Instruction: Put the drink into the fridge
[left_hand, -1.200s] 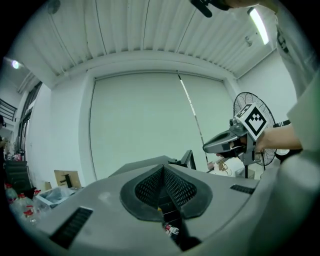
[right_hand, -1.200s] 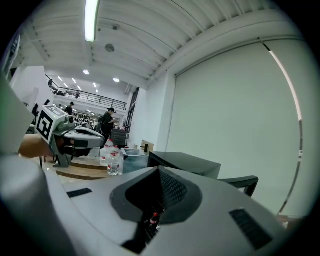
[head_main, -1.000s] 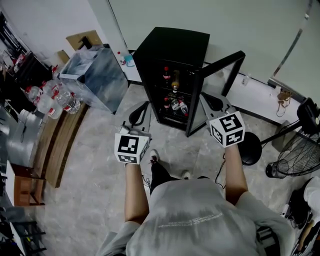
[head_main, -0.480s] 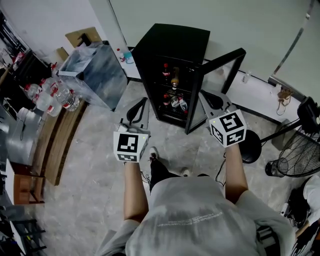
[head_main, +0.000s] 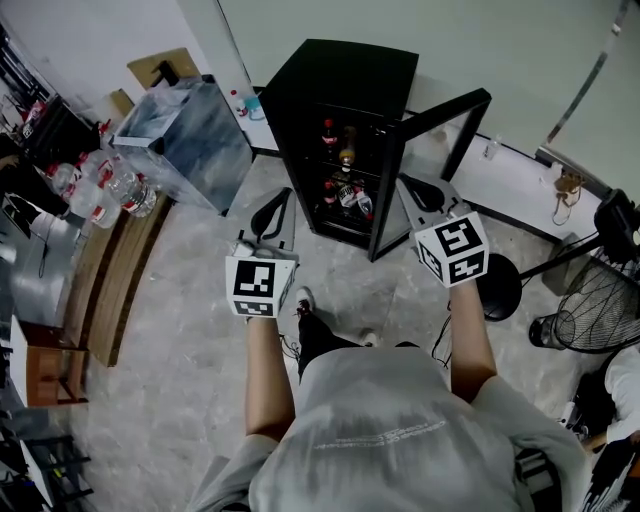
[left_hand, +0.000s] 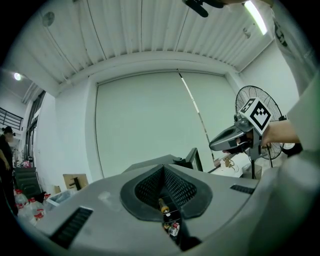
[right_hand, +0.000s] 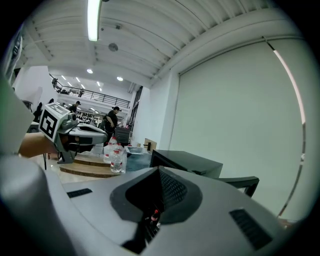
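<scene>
The black mini fridge (head_main: 345, 110) stands ahead with its door (head_main: 455, 125) swung open to the right. On its upper shelf stand a red-capped dark bottle (head_main: 328, 138) and an amber bottle (head_main: 348, 152); more drinks (head_main: 350, 200) lie on the lower shelf. My left gripper (head_main: 287, 197) is held level in front of the fridge's left side, jaws shut and empty. My right gripper (head_main: 406, 182) is near the door's inner edge, also shut with nothing in it. Through the left jaws' notch I see the shelved drinks (left_hand: 167, 220); through the right one, a red-capped bottle (right_hand: 154, 215).
Several water bottles (head_main: 105, 190) stand on a wooden bench (head_main: 120, 280) at the left, beside a clear plastic bin (head_main: 185, 140). A black stool (head_main: 500, 295) and a floor fan (head_main: 600, 310) are at the right. People stand far off (right_hand: 112, 120).
Both grippers keep their places and stay shut. Only the head view has shifted a little.
</scene>
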